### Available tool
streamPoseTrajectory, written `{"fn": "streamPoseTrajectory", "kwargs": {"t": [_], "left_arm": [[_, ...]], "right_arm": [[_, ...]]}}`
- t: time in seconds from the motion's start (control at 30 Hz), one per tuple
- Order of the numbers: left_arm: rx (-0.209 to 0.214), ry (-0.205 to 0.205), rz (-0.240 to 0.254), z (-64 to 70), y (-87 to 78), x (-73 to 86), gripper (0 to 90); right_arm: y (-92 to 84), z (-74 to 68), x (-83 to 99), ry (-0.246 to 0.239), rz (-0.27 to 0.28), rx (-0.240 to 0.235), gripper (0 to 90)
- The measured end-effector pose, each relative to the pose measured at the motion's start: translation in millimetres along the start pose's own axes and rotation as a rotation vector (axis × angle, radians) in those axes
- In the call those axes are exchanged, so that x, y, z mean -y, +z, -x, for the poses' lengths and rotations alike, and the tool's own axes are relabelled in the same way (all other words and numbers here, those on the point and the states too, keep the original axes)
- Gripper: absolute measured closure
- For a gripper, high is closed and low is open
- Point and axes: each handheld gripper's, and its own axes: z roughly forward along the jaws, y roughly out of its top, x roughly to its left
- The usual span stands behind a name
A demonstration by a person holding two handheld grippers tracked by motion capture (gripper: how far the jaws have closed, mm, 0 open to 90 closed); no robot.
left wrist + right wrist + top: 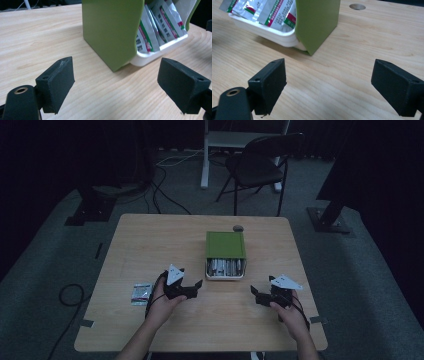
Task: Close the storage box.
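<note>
A loose packet (pixel 141 293) lies at 9 o'clock of the left gripper (pixel 192 291), whose jaws gape wide, holding nothing. The green box (pixel 225 245) of sachets (pixel 225 267), long axis 12-to-6, sits mid-table (pixel 150 240), at 1 o'clock of that nearer gripper and 11 o'clock of the right gripper (pixel 258 297), equally wide and empty.

The table (pixel 150 245) is seen whole from above and behind the person, looking forward and down. The box (pixel 225 255) is viewed close and low from its left by the left gripper view and from its right by the right gripper view. The box (pixel 112 30) (pixel 317 22) is shared by all 3 views.
</note>
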Motion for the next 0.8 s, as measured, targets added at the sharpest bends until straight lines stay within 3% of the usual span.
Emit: {"fn": "streamPoseTrajectory", "kwargs": {"t": [0.53,0.8], "left_arm": [[0.01,-0.014,-0.038,13.3,-11.0,23.9,14.8],[-0.02,-0.006,-0.051,17.1,-16.1,31.8,14.8]], "right_arm": [[-17.6,6.2,24.8,-0.016,-0.047,0.037,12.4],[-28.9,11.8,32.1,-0.017,-0.069,0.054,12.4]]}}
